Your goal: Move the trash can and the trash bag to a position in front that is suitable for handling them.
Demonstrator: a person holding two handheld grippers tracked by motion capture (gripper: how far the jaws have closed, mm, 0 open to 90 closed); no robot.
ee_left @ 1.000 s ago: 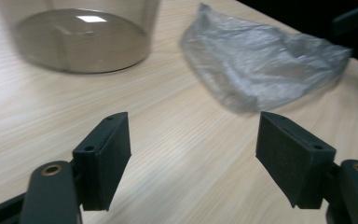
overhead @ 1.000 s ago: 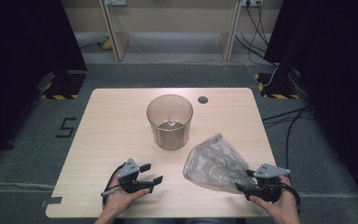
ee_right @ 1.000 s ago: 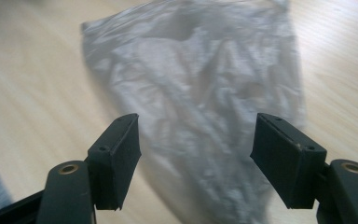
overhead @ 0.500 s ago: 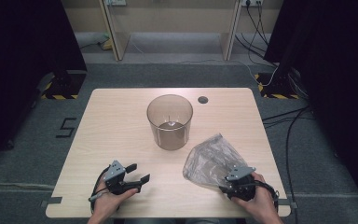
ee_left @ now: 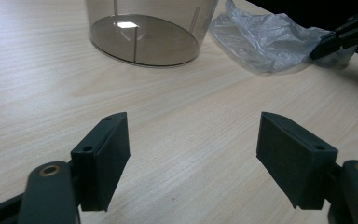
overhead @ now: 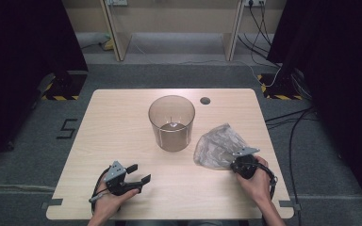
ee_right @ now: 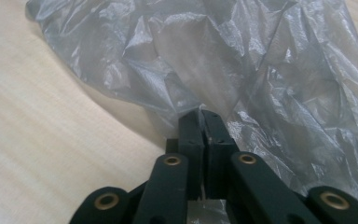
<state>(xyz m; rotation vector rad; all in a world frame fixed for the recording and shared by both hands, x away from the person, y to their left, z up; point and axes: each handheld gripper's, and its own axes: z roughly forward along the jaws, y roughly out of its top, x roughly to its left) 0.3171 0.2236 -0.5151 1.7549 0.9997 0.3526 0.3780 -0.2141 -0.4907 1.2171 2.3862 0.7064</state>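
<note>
A crumpled clear plastic bag (overhead: 219, 146) lies on the wooden table (overhead: 118, 127), right of a translucent grey-brown round bin (overhead: 171, 123) that stands upright at the centre. My right gripper (overhead: 235, 162) is at the bag's near right edge. In the right gripper view its jaws are pressed together (ee_right: 204, 116) with the bag (ee_right: 242, 60) spreading out just ahead and film caught between them. My left gripper (overhead: 139, 173) rests low near the front left, open and holding nothing. The left gripper view has its gap (ee_left: 193, 158) over bare wood, with the bin (ee_left: 149, 28) and the bag (ee_left: 270, 42) ahead.
A dark cable hole (overhead: 205, 100) sits in the table's far edge behind the bin. Cables (overhead: 287, 117) trail on the grey floor to the right. A "5" mark (overhead: 66, 128) is on the floor at left.
Both hands drew back toward the near edge, then the right gripper came forward and left to the bag's near edge. The left gripper shifted slightly left. The bin has not moved.
</note>
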